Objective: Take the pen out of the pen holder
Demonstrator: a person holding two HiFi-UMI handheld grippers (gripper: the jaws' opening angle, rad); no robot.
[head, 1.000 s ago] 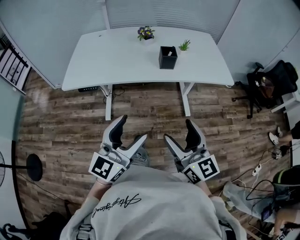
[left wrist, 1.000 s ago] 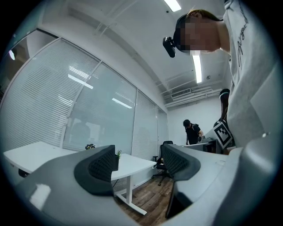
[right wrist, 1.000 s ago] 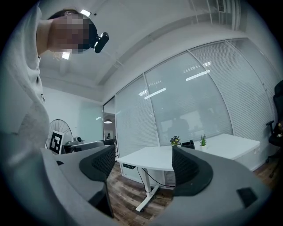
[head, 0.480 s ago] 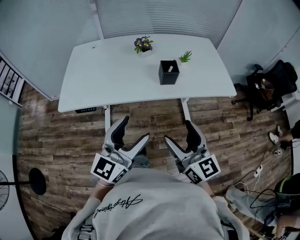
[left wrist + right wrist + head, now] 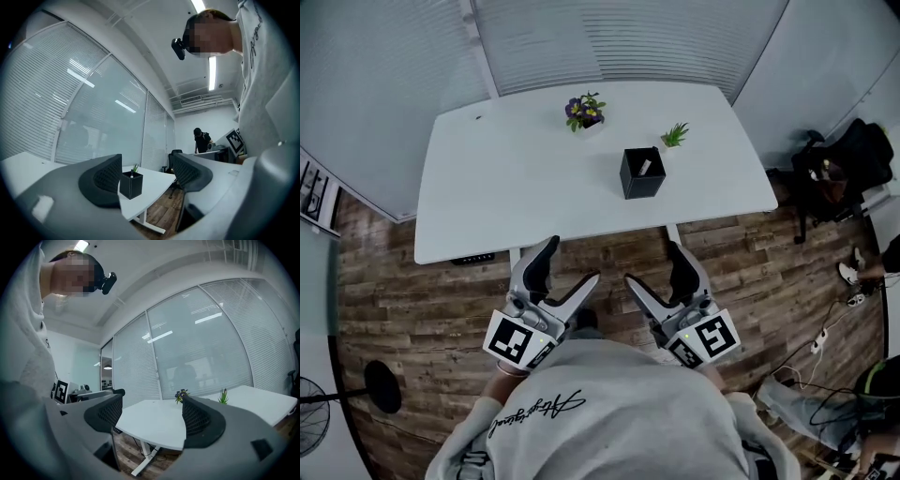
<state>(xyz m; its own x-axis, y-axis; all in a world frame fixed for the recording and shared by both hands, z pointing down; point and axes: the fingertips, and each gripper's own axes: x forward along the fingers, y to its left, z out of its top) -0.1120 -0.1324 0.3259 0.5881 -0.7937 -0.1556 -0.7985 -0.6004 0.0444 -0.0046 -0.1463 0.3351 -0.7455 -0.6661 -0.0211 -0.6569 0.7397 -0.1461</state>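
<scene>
The white counter (image 5: 516,178) stands at the far side of the wooden floor (image 5: 422,281); on its right half sits the black pen holder (image 5: 642,172), upright, with the pen (image 5: 645,166) showing as a pale sliver inside it. A pot of purple flowers (image 5: 584,111) stands further back and to the left of the holder; a small green plant (image 5: 675,135) stands just behind it to the right; neither touches it.

Both tools are held low and near, in front of the person's grey sweatshirt (image 5: 600,403), short of the counter's near edge. The left hand-held gripper (image 5: 569,265) is released, its jaws spread wide and nothing between them; along them, the left gripper view shows the pen holder (image 5: 131,184) far off on the counter (image 5: 154,180), the pen (image 5: 131,174) tip just above its rim. The right hand-held gripper (image 5: 653,265) is likewise released and empty; its own view looks past its parted jaws at the counter (image 5: 150,420), the flowers (image 5: 180,394) and the green plant (image 5: 223,396). A black office chair (image 5: 839,173) stands off to the right of the counter.
</scene>
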